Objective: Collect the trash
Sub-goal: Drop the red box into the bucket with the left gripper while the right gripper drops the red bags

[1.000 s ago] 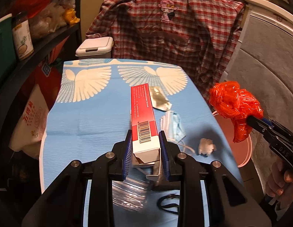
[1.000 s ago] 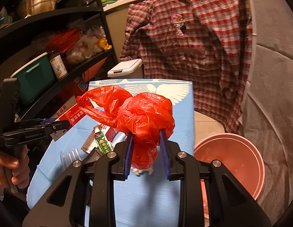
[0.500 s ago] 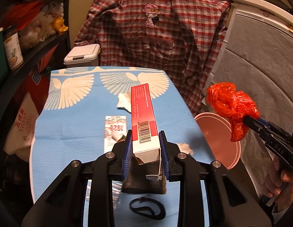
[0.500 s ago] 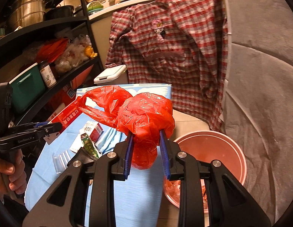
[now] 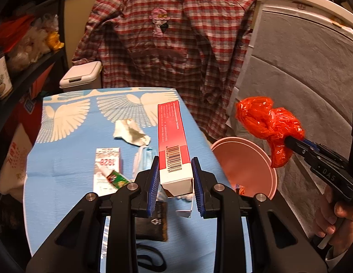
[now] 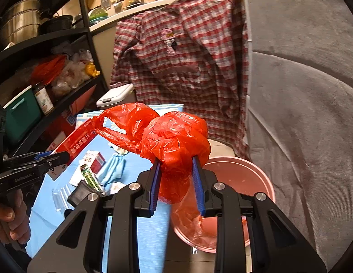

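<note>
My left gripper (image 5: 175,177) is shut on a long red and white carton (image 5: 173,141), lifted above the blue table cloth (image 5: 69,159). My right gripper (image 6: 176,177) is shut on a crumpled red plastic bag (image 6: 172,138), which hangs just left of and above a pink bucket (image 6: 242,175). From the left wrist view that bag (image 5: 269,127) and the right gripper (image 5: 295,143) sit over the far side of the pink bucket (image 5: 247,159). The carton (image 6: 78,141) and the left gripper (image 6: 60,157) show at the left of the right wrist view.
On the cloth lie a crumpled tissue (image 5: 131,132), a small printed box (image 5: 107,170), a blue face mask (image 5: 142,159), a dark pouch (image 5: 153,223) and a black band (image 5: 151,259). A plaid shirt (image 5: 172,45) hangs behind; a white lidded bin (image 5: 82,75) and shelves (image 5: 28,45) stand left.
Both grippers have moved rightward toward the pink bucket with their loads held. The bucket now shows larger and nearer in both views; the table has slid left.
</note>
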Demonstrator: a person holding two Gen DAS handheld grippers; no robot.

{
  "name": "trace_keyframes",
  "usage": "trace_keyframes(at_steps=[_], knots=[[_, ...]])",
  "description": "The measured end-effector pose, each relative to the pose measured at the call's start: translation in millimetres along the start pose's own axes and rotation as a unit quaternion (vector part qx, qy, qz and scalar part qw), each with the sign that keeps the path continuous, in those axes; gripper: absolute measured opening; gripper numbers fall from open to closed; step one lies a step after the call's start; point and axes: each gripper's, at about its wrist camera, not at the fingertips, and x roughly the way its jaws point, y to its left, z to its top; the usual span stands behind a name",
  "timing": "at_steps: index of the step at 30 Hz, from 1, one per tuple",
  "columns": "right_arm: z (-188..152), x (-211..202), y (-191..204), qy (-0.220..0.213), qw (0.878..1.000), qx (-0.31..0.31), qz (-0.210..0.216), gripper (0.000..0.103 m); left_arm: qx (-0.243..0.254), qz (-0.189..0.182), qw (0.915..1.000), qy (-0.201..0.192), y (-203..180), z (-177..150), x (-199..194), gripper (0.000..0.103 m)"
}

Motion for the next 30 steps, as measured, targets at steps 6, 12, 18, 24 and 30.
trace_keyframes(at_steps=[6,12,18,24,30], knots=[[0.6,-1.2,-17.3,0.0,1.0,0.011,-0.021,0.027,0.012,-0.012,0.9999,0.004,-21.4,1.0,7.6,0.027],[-1.0,1.0,-27.9,0.007,0.999,0.021,-0.037,0.027,0.024,-0.025,0.9993,0.009,-42.5,1.4,15.7,0.027],[-2.0,2.8,-37.7,0.01,0.998,0.031,-0.049,0.027,0.036,-0.037,0.9985,0.018,-63.8,1.3,27.3,0.027],[-2.4,5.0,-50.6,0.012,0.997,0.044,-0.063,0.027,0.045,-0.046,0.9975,0.028,-81.5,-1.4,43.8,0.027],[-2.6,8.3,-61.4,0.018,0.995,0.052,-0.078,0.028,0.05,-0.05,0.9967,0.04,-97.6,-2.7,61.3,0.027]])
